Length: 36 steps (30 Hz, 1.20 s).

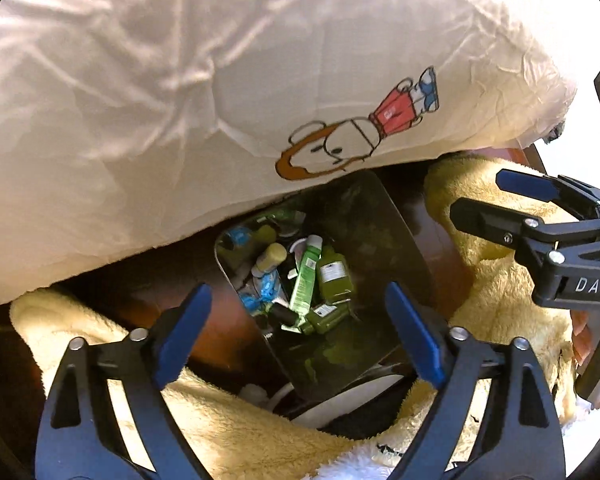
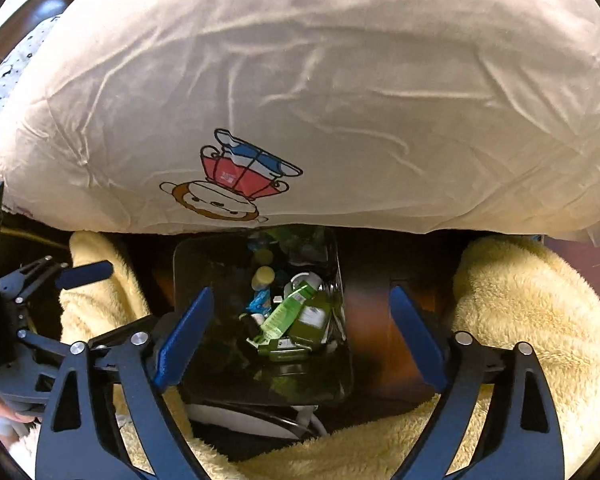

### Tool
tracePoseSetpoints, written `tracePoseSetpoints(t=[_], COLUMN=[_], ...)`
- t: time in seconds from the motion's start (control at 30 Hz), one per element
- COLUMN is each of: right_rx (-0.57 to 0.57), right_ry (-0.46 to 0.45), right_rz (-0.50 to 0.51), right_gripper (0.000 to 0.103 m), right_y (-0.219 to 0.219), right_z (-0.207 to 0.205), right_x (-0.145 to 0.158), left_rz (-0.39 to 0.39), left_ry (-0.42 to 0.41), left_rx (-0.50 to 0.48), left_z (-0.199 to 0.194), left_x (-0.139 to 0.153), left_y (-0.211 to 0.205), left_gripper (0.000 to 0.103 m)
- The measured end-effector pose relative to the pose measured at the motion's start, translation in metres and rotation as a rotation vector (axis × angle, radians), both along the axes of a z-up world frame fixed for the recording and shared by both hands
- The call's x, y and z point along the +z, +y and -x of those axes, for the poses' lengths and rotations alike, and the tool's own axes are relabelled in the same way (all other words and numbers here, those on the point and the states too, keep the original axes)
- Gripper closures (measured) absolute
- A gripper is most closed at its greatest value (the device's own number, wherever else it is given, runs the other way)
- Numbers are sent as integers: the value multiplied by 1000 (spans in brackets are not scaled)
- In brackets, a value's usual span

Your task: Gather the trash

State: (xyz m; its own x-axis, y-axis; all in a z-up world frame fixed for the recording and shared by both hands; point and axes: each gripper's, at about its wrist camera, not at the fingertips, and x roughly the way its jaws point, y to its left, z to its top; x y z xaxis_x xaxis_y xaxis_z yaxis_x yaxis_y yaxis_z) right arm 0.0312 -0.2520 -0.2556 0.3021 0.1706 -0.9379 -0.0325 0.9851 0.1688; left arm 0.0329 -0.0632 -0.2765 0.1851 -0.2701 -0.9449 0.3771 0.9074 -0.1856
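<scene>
Two hand-held grippers are hovering over a dark, glossy rectangular trash bin [image 1: 380, 240] that is sitting low between the folds of a fluffy pale-yellow blanket [image 1: 508, 292]. The left gripper [image 1: 300, 328], with black arms and blue-padded fingers [image 1: 184, 332], is holding its fingers wide apart and gripping nothing; the bin's open mouth is lying directly ahead, framed between the two fingertips. The right gripper [image 2: 300, 332] is likewise spreading its fingers wide with nothing between them, the bin lying ahead between them and nearer its left finger. Inside the bin, a bright green plastic tube [image 1: 306, 276] is leaning against dark olive-green bottles with white labels [image 1: 332, 276], with crumpled blue wrappers [image 1: 260, 292] and a small cream-capped container [image 1: 270, 258] just beside them. Beyond both sets of fingertips, a large cream-coloured pillow printed with a cartoon monkey in a red shirt [image 1: 356, 136] is overhanging the bin's far edge. Reddish-brown wood [image 2: 376, 320] is showing beside the bin, ahead of the right gripper's right finger. In the left wrist view, the right gripper is showing at the right edge, beyond the left gripper's right finger.
</scene>
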Motion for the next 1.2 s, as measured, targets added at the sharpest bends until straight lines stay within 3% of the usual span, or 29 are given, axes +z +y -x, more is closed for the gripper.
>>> tracePoseSetpoints(t=[0.3, 0.43, 0.5, 0.77, 1.2], right_rx=[-6, -13, -17, -19, -91], right_ry=[-60, -108, -165, -436, -739], right_rz=[11, 30, 37, 114, 172], right_gripper=[10, 9, 3, 3, 4], right_y=[-4, -1, 0, 8, -7], right_z=[7, 7, 8, 20, 30], right_x=[21, 38, 57, 142, 246], left_rz=[4, -7, -13, -34, 3], left_ry=[-78, -152, -212, -468, -788], left_rx=[24, 55, 72, 182, 255], left_z=[3, 1, 1, -2, 6], left_x=[33, 60, 80, 167, 277], left_y=[6, 15, 19, 42, 54], left_gripper=[15, 14, 11, 8, 8])
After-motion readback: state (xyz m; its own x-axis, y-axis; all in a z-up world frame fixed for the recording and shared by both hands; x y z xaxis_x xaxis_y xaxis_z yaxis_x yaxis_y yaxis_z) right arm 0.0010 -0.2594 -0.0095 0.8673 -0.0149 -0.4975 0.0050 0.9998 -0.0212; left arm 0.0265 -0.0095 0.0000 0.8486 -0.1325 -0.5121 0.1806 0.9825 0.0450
